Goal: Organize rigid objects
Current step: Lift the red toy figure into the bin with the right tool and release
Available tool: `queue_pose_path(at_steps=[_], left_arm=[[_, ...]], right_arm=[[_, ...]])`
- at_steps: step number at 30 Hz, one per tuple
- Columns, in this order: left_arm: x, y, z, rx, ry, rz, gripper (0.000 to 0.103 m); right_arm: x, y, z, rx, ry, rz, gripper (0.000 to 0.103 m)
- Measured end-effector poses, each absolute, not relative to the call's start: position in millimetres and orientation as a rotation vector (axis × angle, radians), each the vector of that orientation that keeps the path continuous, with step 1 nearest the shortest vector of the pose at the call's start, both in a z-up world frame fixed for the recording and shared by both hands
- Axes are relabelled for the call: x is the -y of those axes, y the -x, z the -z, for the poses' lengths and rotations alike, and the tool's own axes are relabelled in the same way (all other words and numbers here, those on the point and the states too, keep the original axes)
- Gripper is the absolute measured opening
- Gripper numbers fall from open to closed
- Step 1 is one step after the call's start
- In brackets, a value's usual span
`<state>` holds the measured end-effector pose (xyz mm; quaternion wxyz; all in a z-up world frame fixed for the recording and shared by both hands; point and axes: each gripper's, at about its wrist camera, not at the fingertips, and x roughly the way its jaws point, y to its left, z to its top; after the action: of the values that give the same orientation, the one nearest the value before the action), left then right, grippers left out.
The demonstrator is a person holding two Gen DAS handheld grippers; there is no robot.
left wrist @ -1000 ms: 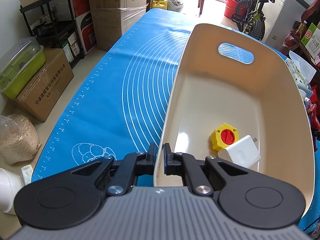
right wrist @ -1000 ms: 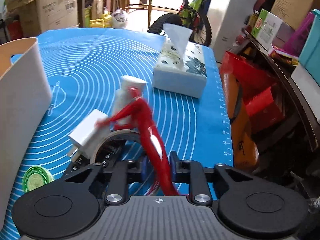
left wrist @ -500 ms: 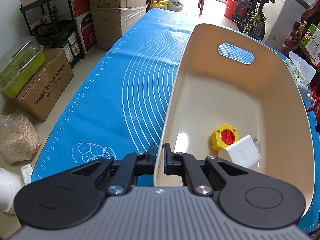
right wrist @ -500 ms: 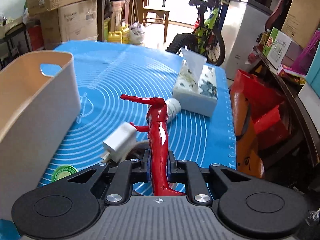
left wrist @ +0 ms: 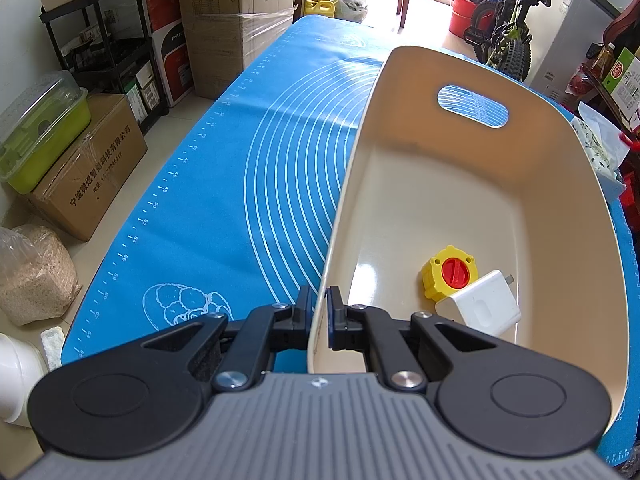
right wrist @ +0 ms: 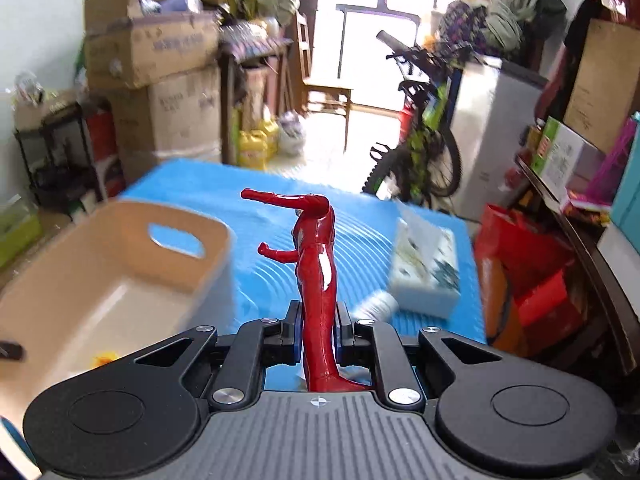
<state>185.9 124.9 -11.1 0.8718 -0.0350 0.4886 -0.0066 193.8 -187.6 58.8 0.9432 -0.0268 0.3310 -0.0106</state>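
Note:
A cream plastic bin [left wrist: 460, 184] with a handle slot stands on the blue mat [left wrist: 224, 200]. My left gripper [left wrist: 319, 312] is shut on the bin's near-left wall. Inside lie a yellow cap with a red centre [left wrist: 450, 276] and a white charger [left wrist: 478, 308]. In the right wrist view my right gripper [right wrist: 318, 330] is shut on a glossy red figurine [right wrist: 314, 276], held upright by its legs in the air, above the mat and right of the bin [right wrist: 120, 276].
A tissue box [right wrist: 424, 268] and a white cylinder [right wrist: 376, 304] lie on the mat to the right. Cardboard boxes [left wrist: 88, 164], a shelf rack and a bag of grain line the floor on the left. A bicycle [right wrist: 420, 144] and a red bag [right wrist: 520, 280] stand beyond the table's right side.
The right gripper has risen with the red figurine, lifting it off the mat and away from the charger and tape there; the bin's inside now shows. The left gripper has not moved.

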Motion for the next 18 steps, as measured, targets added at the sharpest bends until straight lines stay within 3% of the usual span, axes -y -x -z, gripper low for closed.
queue_pose_path(at_steps=[9, 18], left_arm=[[-124.3, -186.2, 12.0, -1.023, 0.08, 0.015, 0.009], [-124.3, -186.2, 12.3, -1.024, 0.083, 0.016, 0.009]], right_arm=[[128.4, -199.4, -68.7, -0.669, -0.019, -0.115, 0.025], [76.8, -205.7, -40.7, -0.784, -0.013, -0.238, 0.025]])
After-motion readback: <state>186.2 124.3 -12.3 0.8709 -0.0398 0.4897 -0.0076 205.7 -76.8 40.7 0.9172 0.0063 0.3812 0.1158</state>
